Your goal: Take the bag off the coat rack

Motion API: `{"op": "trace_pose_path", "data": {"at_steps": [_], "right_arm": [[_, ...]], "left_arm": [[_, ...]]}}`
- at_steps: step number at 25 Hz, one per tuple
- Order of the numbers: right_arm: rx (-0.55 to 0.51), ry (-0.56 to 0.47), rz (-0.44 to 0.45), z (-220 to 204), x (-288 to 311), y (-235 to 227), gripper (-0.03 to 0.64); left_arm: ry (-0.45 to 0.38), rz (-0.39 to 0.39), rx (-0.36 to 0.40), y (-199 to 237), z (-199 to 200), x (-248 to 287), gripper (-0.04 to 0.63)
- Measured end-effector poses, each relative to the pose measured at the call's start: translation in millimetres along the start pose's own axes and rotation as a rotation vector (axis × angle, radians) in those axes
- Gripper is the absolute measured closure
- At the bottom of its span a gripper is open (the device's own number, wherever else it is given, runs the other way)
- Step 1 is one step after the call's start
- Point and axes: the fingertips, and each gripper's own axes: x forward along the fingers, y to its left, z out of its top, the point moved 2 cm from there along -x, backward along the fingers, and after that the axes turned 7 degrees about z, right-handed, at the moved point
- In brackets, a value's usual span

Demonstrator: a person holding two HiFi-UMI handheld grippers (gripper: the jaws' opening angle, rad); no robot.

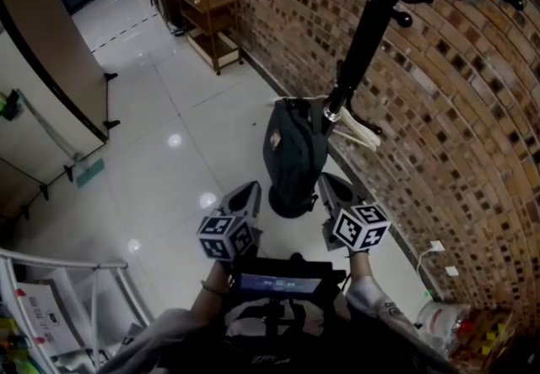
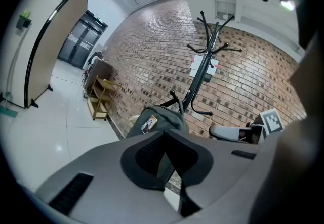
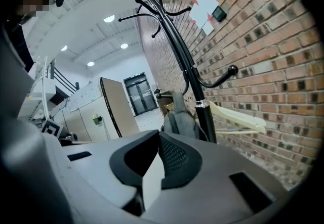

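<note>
The floor (image 1: 169,161) was glossy white tile that caught the ceiling lights, and a brick wall (image 1: 472,111) ran along the right of the room. A wooden shelf cart (image 1: 211,22) stood against it at the far end, with a tan partition board (image 1: 51,60) at far left. The black coat rack (image 1: 363,35) stood near the wall, a pale wooden hanger (image 1: 359,134) on its right side. The dark backpack (image 1: 294,157) hung from a low hook on the pole's left side, its long axis upright, top at the hook and bottom toward the floor (a small patch showed on its left face). The left gripper (image 1: 251,188) and right gripper (image 1: 326,180) pointed at it from the near side, apart from it, each with jaws closed together on nothing.
</note>
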Motion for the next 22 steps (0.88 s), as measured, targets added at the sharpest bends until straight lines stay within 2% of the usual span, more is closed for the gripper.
{"op": "trace_pose_path", "data": {"at_steps": [5, 11, 14, 17, 22], "right_arm": [[-0.062, 0.009, 0.028, 31, 21, -19, 0.604], [-0.136, 0.042, 0.071, 56, 48, -33, 0.528], [-0.143, 0.033, 0.088, 69, 61, -42, 0.491], [-0.135, 0.013, 0.103, 80, 70, -53, 0.489], [-0.141, 0.057, 0.170, 84, 87, -60, 0.458]], "left_arm": [[0.000, 0.029, -0.005, 3, 2, 17, 0.588], [-0.075, 0.084, -0.031, 8, 27, 36, 0.588], [-0.101, 0.114, -0.040, 11, 31, 45, 0.588], [-0.096, 0.138, -0.040, 10, 31, 54, 0.588], [-0.116, 0.184, -0.037, 18, 33, 62, 0.588]]}}
